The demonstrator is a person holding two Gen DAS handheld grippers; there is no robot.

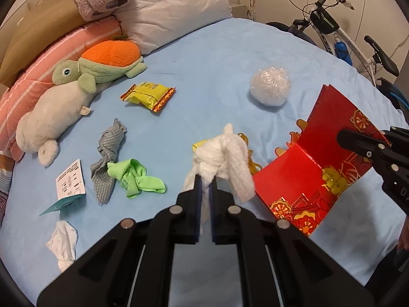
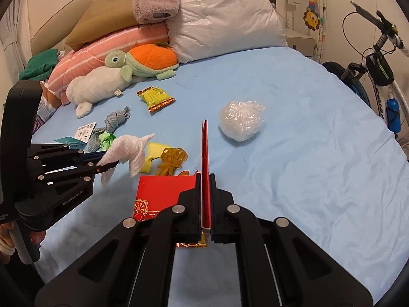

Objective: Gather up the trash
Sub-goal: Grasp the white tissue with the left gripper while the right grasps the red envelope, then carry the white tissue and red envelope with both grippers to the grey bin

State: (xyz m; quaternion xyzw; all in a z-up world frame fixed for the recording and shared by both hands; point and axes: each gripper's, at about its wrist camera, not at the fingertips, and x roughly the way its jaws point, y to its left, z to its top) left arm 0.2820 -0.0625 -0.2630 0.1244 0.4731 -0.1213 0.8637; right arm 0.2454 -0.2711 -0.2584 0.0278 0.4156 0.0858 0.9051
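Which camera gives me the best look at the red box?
Left wrist: the red box shows its open faces and gold print, held by the right gripper. Right wrist sees mostly its wall edge-on between the jaws.
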